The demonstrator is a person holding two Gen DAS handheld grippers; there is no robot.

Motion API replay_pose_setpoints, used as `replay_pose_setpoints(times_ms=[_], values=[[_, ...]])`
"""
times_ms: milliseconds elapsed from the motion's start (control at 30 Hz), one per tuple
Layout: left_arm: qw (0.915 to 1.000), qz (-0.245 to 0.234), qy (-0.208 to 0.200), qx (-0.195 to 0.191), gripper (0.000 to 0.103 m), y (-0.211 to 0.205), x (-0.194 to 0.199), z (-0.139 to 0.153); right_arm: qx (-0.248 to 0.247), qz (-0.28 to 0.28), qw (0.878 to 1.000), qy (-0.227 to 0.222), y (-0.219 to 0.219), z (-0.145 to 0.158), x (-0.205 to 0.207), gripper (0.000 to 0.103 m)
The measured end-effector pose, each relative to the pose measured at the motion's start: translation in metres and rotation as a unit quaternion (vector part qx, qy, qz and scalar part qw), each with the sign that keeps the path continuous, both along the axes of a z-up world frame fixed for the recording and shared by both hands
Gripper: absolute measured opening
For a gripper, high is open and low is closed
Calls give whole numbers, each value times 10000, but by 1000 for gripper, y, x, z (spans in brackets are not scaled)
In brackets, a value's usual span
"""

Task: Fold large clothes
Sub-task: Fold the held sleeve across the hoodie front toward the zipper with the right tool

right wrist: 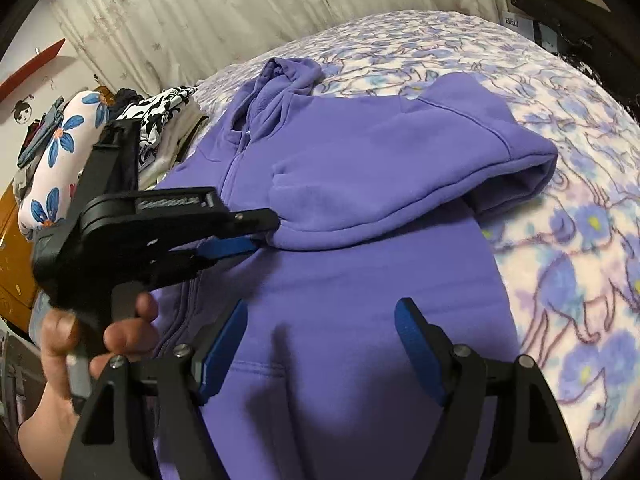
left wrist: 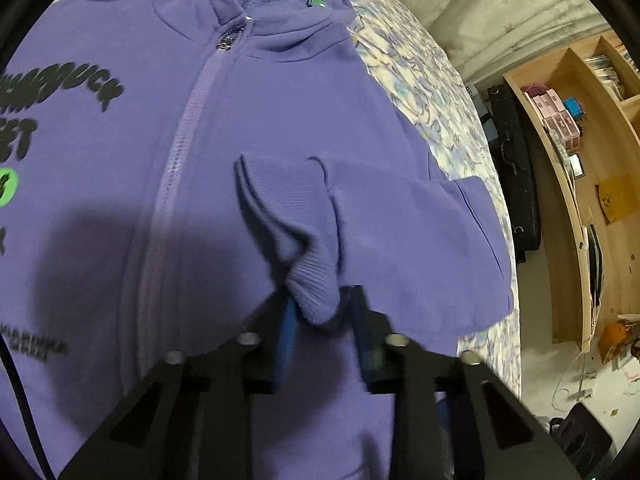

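A purple zip hoodie point(left wrist: 248, 128) lies front up on the bed, also in the right wrist view point(right wrist: 360, 280). Its right sleeve point(right wrist: 400, 176) is folded across the chest. My left gripper point(left wrist: 320, 304) is shut on the sleeve's ribbed cuff point(left wrist: 314, 280); it shows in the right wrist view point(right wrist: 264, 232) pinching the cuff over the zipper. My right gripper point(right wrist: 320, 344) is open and empty, hovering above the hoodie's lower front near the pocket.
The bed has a floral blanket point(right wrist: 560, 240). A pile of other clothes and a flowered pillow point(right wrist: 60, 152) lie at the bed's left. Wooden shelves point(left wrist: 580, 160) stand beside the bed. Curtains point(right wrist: 200, 12) hang behind.
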State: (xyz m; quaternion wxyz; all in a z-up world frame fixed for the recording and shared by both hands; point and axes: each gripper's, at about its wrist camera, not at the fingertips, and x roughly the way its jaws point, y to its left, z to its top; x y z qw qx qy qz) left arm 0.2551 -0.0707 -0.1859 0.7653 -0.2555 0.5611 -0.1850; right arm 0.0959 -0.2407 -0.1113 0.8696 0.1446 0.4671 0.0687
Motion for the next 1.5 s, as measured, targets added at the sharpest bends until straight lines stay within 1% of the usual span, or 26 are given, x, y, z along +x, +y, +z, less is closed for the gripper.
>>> replay_pose_setpoints(times_ms=[67,100,133,167,200,233,300,367,467,500,567,633,700,733,800,833,900,967,1100,1267,1333,1367,1400,1433,1467,1500], values=[[9998,29,-1,180,11,-4,5,2,82,-10,10000,13,-2,-1,0,71],[9993,7,-89,366,11,-7,6,7,97,-31,9999,18,-3,-1,0,70],[9970,-46,-304,716,10,-13,6,17,94,-57,9999,14,-4,-1,0,70],[9914,-108,-665,1119,10,-19,3,32,89,-69,9999,7,-3,-1,-1,70],[9862,-149,-942,1356,10,-21,1,45,83,-83,9999,3,-4,-1,-2,70],[9780,-174,-1280,1636,10,-22,-3,62,72,-101,9999,-6,-5,0,-3,70],[9567,-82,-1934,2175,10,-15,-11,97,49,-104,9999,-20,-5,1,-5,70],[9426,16,-2274,2444,10,-3,-13,119,25,-97,9999,-31,-5,2,-5,70],[9233,207,-2530,2884,10,23,-9,136,-52,-84,9999,-66,-2,3,-7,70],[9203,254,-2520,2981,11,33,-6,135,-98,-78,9999,-70,0,4,-7,70],[9237,260,-2363,3006,12,54,-2,126,-226,-35,9997,-78,4,5,-6,70],[9269,222,-2097,3106,14,70,5,104,-438,-5,9990,-70,8,6,-3,70],[9309,67,-1728,3217,27,83,9,73,-685,-2,9976,-50,9,8,0,70],[9357,-8,-1475,3204,29,90,11,58,-734,28,9973,-16,8,9,2,70],[9485,-75,-1064,2983,37,107,13,36,-562,113,9983,48,1,12,8,70],[9520,-42,-977,2902,42,112,11,31,-415,131,9990,67,-6,15,12,70],[9620,168,-860,2587,61,127,12,27,-194,72,9997,139,-20,20,22,70],[9694,410,-811,2280,68,144,16,26,-89,-65,9997,202,-34,24,35,70],[9778,463,-723,1910,68,153,30,20,-140,-279,9991,297,-55,29,73,71],[9758,225,-721,2051,68,133,52,12,-205,-452,9981,376,-72,20,130,70],[9729,285,-722,2180,67,127,60,11,-376,-526,9971,406,-75,13,153,70],[9708,318,-721,2264,60,123,65,10,-443,-540,9965,458,-76,8,163,70],[9697,295,-709,2320,48,120,69,10,-435,-523,9962,545,-76,0,174,70],[9693,259,-704,2343,43,118,71,10,-380,-521,9956,674,-78,-9,184,70],[9673,182,-728,2422,28,112,74,12,-300,-509,9953,769,-79,-16,189,70],[9641,147,-779,2533,7,109,76,14,-188,-430,9951,874,-80,-26,196,54]])
